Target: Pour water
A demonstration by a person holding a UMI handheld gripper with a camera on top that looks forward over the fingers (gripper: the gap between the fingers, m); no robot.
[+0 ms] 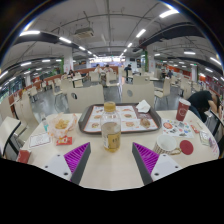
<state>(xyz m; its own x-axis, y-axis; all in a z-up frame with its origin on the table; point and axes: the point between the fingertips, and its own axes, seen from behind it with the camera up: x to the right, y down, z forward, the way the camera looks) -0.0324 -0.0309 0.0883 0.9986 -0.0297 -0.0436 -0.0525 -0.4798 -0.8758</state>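
A clear bottle with a pale label stands upright on the beige table, just ahead of my fingers and centred between them. Behind it, on the near rim of a dark tray, sits a small yellow cup. My gripper is open, its purple pads spread wide at either side with nothing between them. The bottle is apart from both fingers.
The tray holds flat food packets. A red cup stands at the right, beside plates with food and a striped bowl. Snack packets and a small bottle lie at the left. Canteen tables and chairs stretch behind.
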